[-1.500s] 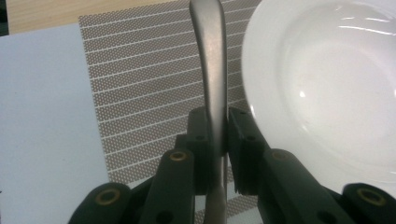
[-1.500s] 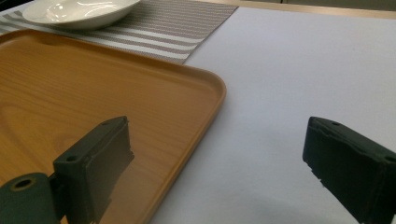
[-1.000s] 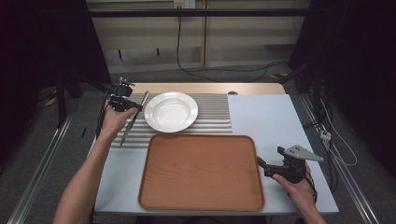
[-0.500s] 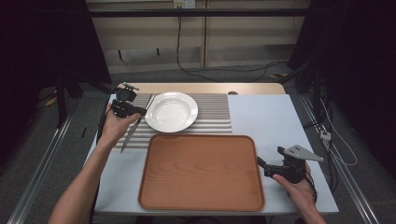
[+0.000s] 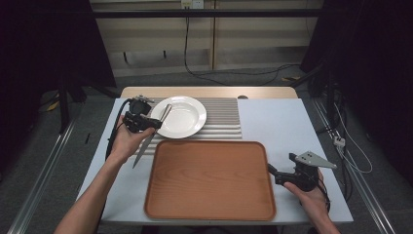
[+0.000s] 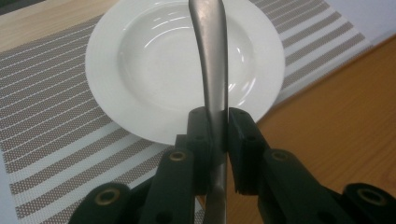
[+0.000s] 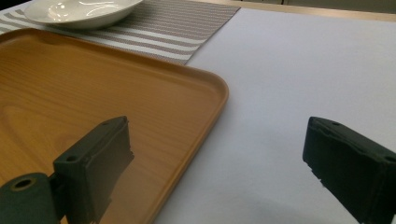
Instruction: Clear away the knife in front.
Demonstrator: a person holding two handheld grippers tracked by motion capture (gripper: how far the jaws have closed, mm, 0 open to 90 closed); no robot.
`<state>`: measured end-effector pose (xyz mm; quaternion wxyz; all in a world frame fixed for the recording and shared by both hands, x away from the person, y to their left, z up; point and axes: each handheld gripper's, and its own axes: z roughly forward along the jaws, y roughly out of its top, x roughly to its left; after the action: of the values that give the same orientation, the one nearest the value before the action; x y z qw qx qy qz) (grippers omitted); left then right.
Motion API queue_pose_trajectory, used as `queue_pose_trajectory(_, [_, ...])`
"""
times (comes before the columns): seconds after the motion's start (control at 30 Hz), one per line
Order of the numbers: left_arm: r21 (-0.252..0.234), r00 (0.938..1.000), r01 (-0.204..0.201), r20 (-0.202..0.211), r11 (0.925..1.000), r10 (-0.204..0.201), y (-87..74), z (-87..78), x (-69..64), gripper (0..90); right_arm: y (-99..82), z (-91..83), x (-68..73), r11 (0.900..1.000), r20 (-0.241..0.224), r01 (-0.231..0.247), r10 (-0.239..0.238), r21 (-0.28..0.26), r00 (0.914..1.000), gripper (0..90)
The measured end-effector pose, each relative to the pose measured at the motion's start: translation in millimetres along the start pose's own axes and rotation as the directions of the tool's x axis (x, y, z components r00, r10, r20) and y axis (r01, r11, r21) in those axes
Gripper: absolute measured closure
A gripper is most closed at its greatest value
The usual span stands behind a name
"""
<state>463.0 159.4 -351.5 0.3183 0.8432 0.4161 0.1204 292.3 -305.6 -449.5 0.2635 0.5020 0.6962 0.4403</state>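
Moved right over the plate [image 5: 178, 116], left gripper [image 5: 155, 122] clamps the knife [image 5: 150, 139]; tray [image 5: 209, 180] bare; right gripper [image 5: 271, 170] open, idle.

no readable text anywhere, no labels or brands, no numbers, no signs, all surfaces here quite plain

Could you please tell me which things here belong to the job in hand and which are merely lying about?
In the job:
- knife, clamped in the left tongs
- white plate, right beside it
- wooden tray, possibly where it goes

Lying about:
- striped placemat, under the plate
- right tongs, open and idle by the tray
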Motion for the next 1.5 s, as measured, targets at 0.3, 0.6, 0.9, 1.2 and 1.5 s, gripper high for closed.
queue_pose_trajectory(0.3, [0.017, 0.9987, -0.017, 0.048, 0.9997, 0.016, -6.3, 0.7, -21.9, 79.8, 0.0, -0.1, -0.3, 1.0000, 0.002, 0.000, 0.000, -0.001, 1.0000, 7.4])
queue_pose_trajectory(0.6, [0.060, 0.9966, -0.009, 0.082, 0.9981, 0.004, -17.9, 12.9, -40.0, 79.8, 0.3, 0.3, 0.1, 1.0000, -0.001, 0.006, -0.006, 0.001, 1.0000, 7.4])
queue_pose_trajectory(0.9, [0.104, 0.9927, -0.024, 0.120, 0.9943, 0.011, -24.5, 21.8, -61.4, 79.8, 0.7, 1.3, 0.8, 0.9999, -0.003, 0.010, -0.010, 0.002, 0.9999, 7.4])
queue_pose_trajectory(1.2, [0.160, 0.9914, 0.012, 0.127, 0.9871, -0.032, -38.3, 42.4, -67.3, 79.8, 0.7, 1.5, 0.5, 1.0000, -0.005, 0.009, -0.009, 0.004, 0.9999, 7.5])
queue_pose_trajectory(1.5, [0.199, 0.9919, 0.037, 0.112, 0.9793, -0.061, -53.5, 51.9, -70.6, 79.7, 1.0, 1.7, 0.7, 0.9999, -0.005, 0.010, -0.010, 0.003, 0.9999, 7.5])
